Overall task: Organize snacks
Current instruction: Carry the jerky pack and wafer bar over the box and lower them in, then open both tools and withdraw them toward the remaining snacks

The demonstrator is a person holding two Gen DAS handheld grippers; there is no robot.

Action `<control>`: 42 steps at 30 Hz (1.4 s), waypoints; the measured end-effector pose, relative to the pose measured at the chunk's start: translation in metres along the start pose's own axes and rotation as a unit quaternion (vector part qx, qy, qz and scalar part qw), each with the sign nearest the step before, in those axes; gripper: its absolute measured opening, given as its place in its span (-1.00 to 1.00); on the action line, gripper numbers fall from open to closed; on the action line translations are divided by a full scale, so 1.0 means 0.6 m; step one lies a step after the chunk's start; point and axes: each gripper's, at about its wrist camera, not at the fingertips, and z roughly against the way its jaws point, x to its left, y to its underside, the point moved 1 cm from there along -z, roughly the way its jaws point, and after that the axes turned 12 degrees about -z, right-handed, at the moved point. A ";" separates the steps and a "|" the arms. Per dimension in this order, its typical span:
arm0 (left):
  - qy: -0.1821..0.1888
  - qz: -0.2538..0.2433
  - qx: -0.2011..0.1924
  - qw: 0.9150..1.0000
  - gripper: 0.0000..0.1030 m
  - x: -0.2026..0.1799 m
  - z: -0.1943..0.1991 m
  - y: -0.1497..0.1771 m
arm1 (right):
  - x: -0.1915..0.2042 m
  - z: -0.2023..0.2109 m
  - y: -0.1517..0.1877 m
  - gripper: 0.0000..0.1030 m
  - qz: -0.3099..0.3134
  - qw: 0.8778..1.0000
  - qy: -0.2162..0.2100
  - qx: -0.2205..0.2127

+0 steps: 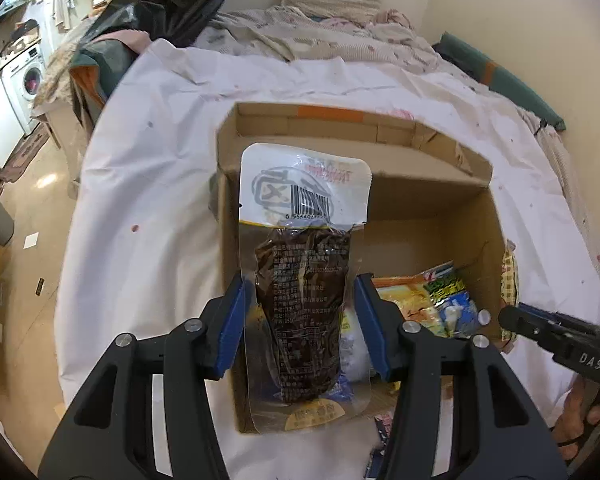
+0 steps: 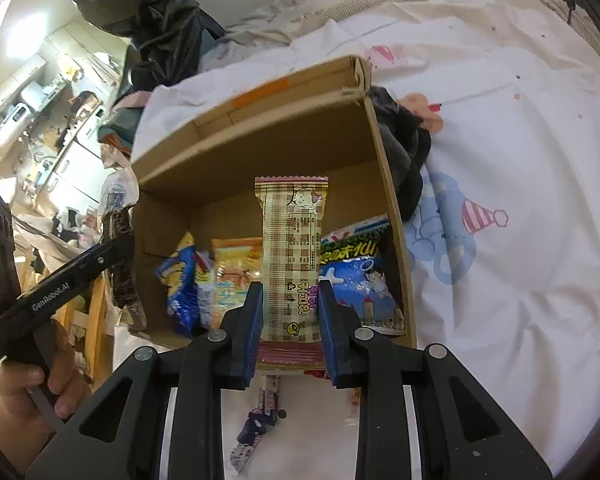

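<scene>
Landmark: open cardboard box (image 1: pixel 428 200) on a white sheet-covered bed (image 1: pixel 148 208).

Item 1. Left gripper (image 1: pixel 300 320), blue-padded jaws clamped on a clear vacuum pouch (image 1: pixel 304 280) of dark brown food. Pouch white at its far end with a barcode, printed text over the dark part. Held lengthwise along the fingers, above the box's left wall and near-left corner.

Item 2. Right gripper (image 2: pixel 290 320), jaws clamped on the sides of a beige checked snack bar (image 2: pixel 292 256) with pink crimped ends and a small cartoon figure. Held upright in the right wrist view, over the near edge of the box, right of its middle.

Item 3. Box contents, on the floor toward the near side: blue snack bag (image 2: pixel 188 284) at left, orange packet (image 2: pixel 232 272) in the middle, green-and-blue packet (image 2: pixel 360 268) against the right wall.

Item 4. Loose wrappers (image 2: pixel 260 420) on the sheet just outside the near wall of the box.

Item 5. Dark cloth bundle (image 2: pixel 404 152) touching the box's right wall outside.

Item 6. Person's hand (image 2: pixel 32 388) on the left gripper's handle, left of the box.
</scene>
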 end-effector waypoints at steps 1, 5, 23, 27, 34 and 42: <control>-0.004 -0.009 0.005 1.000 -0.05 -0.003 -0.010 0.003 | -0.001 -0.005 0.000 -0.46 0.000 1.000 0.006 0.002; -0.015 -0.033 0.006 0.999 -0.03 -0.010 -0.022 0.005 | -0.010 -0.011 -0.002 -0.46 -0.005 1.000 0.014 0.005; -0.031 -0.038 0.046 0.998 0.31 -0.022 -0.040 0.014 | -0.014 -0.033 0.000 0.03 -0.002 0.997 0.070 0.013; -0.028 -0.036 0.039 0.998 0.52 -0.029 -0.027 0.018 | -0.006 -0.018 -0.003 0.31 0.001 0.998 0.056 -0.010; -0.028 -0.022 0.026 0.999 0.54 -0.020 -0.012 0.014 | -0.004 -0.013 -0.006 0.31 -0.006 0.999 0.045 -0.015; -0.016 -0.014 0.013 1.000 0.55 -0.013 0.010 0.019 | -0.011 -0.001 -0.012 0.31 -0.023 0.999 0.031 -0.022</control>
